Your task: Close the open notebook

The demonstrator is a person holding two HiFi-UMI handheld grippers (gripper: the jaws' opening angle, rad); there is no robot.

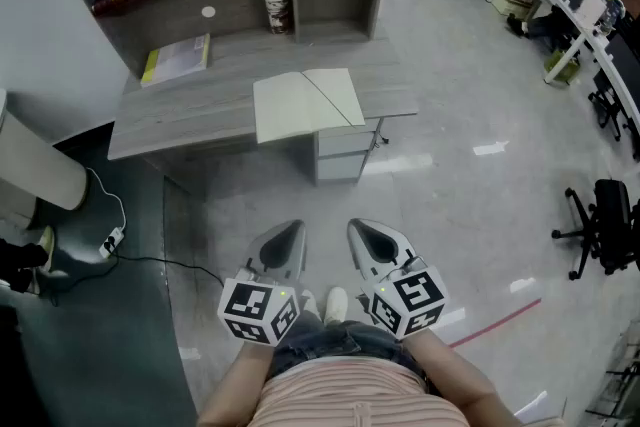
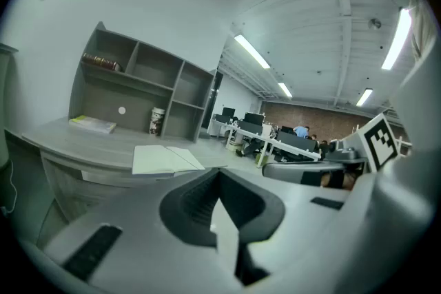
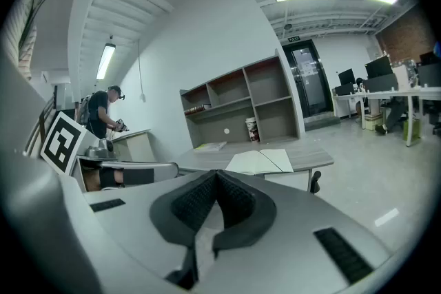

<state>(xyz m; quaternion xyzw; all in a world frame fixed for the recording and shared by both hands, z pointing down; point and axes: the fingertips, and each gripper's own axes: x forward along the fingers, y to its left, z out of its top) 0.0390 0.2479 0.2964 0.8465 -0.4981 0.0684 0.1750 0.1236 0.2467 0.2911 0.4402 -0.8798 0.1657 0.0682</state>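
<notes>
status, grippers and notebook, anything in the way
Left gripper and right gripper shut, empty, short of the desk. Notebook open at its front edge, untouched. Nothing in the way.

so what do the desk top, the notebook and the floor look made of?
Desk top: likely grey wood-grain laminate, matte; streaked grain lines, no glare.
Notebook: plain paper, matte pale pages with a centre fold; cover unseen.
Floor: smooth and glossy, with bright reflections; polished tile or coating, can't tell.

The head view looks steeply down from above the person onto the floor and the grey desk [image 1: 190, 115] ahead; each gripper view rides low, facing almost level along its jaws; all three share the far-off desk and open notebook [image 1: 305, 103].
</notes>
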